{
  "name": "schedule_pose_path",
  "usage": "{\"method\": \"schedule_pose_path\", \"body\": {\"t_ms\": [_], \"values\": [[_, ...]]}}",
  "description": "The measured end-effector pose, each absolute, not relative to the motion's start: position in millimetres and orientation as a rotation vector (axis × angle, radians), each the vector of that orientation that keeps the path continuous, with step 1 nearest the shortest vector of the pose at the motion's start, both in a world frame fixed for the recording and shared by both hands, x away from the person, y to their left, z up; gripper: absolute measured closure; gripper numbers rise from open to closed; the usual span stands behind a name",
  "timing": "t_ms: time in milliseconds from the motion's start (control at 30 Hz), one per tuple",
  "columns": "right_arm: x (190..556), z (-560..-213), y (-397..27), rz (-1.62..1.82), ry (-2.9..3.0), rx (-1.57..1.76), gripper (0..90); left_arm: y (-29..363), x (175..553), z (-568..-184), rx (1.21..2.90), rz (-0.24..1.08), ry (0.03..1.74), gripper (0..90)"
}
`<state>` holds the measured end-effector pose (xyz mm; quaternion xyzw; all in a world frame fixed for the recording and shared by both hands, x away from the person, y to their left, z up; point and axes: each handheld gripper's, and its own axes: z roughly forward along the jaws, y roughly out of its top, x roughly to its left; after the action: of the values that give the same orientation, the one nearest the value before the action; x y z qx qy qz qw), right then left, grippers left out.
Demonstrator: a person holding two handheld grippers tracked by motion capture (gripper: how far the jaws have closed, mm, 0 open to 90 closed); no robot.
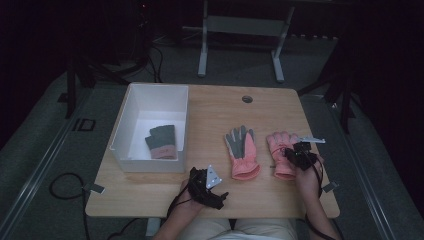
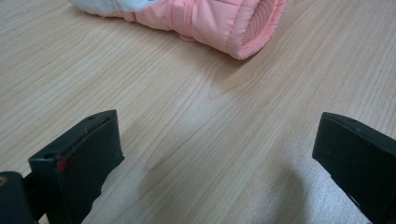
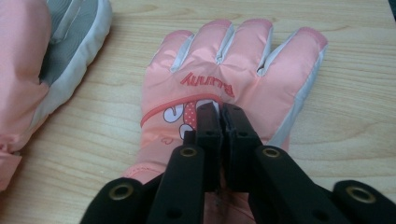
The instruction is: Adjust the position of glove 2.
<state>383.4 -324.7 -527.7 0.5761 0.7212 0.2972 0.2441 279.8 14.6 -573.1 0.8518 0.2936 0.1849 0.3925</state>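
The right gripper (image 3: 223, 122) is pinching the back of the pink glove (image 3: 233, 79) lying at four o'clock on the table (image 1: 210, 120), jaws together on its fabric, probably to lift it. The left gripper (image 1: 207, 185) is waiting at six o'clock, jaws wide apart, near the palm-up glove (image 1: 242, 150). The white bin (image 1: 131, 120) (nine o'clock) is holding a dark mitt (image 1: 161, 141), presumably the sorting destination.
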Motion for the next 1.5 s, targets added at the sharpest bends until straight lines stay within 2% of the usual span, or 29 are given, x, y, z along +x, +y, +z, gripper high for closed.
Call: {"method": "schedule_pose_path", "body": {"t_ms": [67, 133, 300, 667, 900, 933, 1033, 1267, 1500], "values": [[382.9, -524.3, -326.2, 0.832, 1.98, 1.557, 80.6, 14.8, 279.9, -573.4, 2.166, 0.469, 0.746, 1.0], [384.0, -519.6, -329.3, 0.847, 2.012, 1.52, 73.1, 14.8, 280.5, -573.0, 2.16, 0.465, 0.745, 1.0], [388.8, -515.0, -337.4, 0.831, 2.133, 1.392, 65.1, 14.6, 280.8, -573.2, 2.162, 0.468, 0.739, 1.0], [384.1, -531.0, -332.6, 0.75, 2.124, 1.342, 61.3, 14.2, 280.6, -573.3, 2.164, 0.466, 0.739, 1.0], [383.4, -538.4, -329.8, 0.752, 2.09, 1.357, 70.9, 13.4, 279.8, -573.5, 2.165, 0.463, 0.738, 1.0], [383.5, -539.3, -329.7, 0.767, 2.077, 1.379, 77.4, 13.7, 280.1, -572.7, 2.172, 0.464, 0.731, 1.0], [383.7, -538.3, -327.5, 0.764, 2.069, 1.396, 82.1, 14.0, 280.3, -573.6, 2.17, 0.461, 0.734, 1.0], [385.9, -528.0, -331.2, 0.807, 2.088, 1.448, 86.7, 14.3, 281.3, -573.3, 2.165, 0.459, 0.738, 1.0], [380.4, -504.3, -328.1, 0.855, 2.073, 1.424, 87.4, 14.3, 281.1, -572.9, 2.164, 0.459, 0.734, 1.0]]}}
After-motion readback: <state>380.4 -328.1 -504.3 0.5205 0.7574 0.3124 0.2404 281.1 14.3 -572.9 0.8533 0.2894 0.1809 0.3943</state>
